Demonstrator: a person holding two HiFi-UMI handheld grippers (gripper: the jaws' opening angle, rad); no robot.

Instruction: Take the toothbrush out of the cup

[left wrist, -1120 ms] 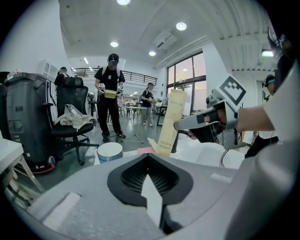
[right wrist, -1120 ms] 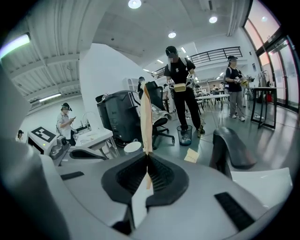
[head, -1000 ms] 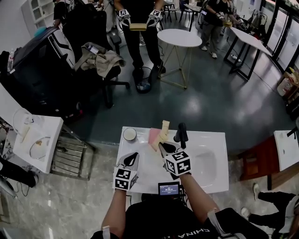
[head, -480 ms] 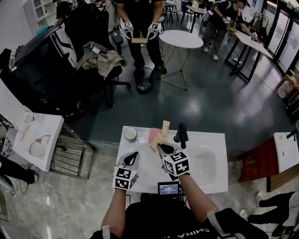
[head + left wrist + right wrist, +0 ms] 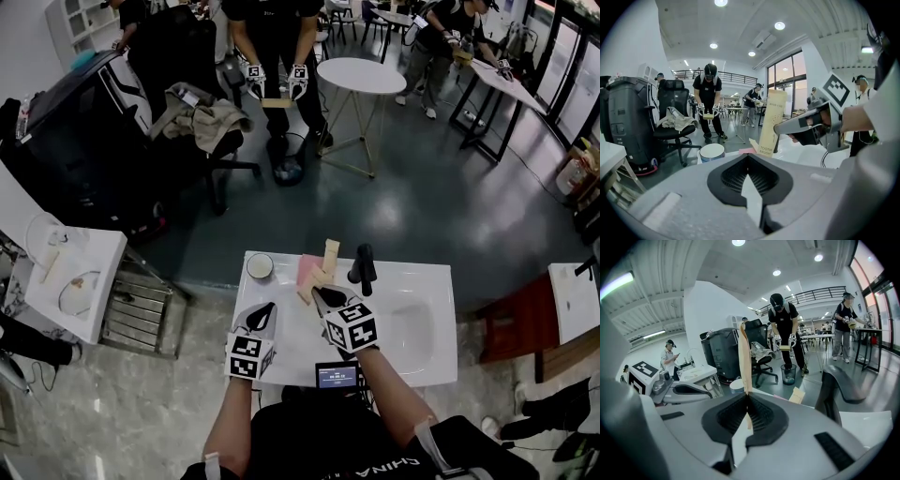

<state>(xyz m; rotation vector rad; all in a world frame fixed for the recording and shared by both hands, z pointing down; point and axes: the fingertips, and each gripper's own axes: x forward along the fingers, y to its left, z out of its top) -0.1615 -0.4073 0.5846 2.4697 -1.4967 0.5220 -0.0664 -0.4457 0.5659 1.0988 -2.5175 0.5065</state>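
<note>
Right claw [image 5: 747,397] tight on flat tan cardboard toothbrush box [image 5: 744,357]; left claw [image 5: 748,157] closed, empty.

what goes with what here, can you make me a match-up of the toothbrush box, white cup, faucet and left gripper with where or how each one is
Things:
1. toothbrush box
2. white cup
3. black faucet
4. left gripper

Places or states:
a. fingers shut, nothing between them
b. far left corner of the sink top
c. upright, clamped by the right gripper
d. at the back of the sink top, right of the box

Pairs: 1-c, 2-b, 3-d, 4-a
</note>
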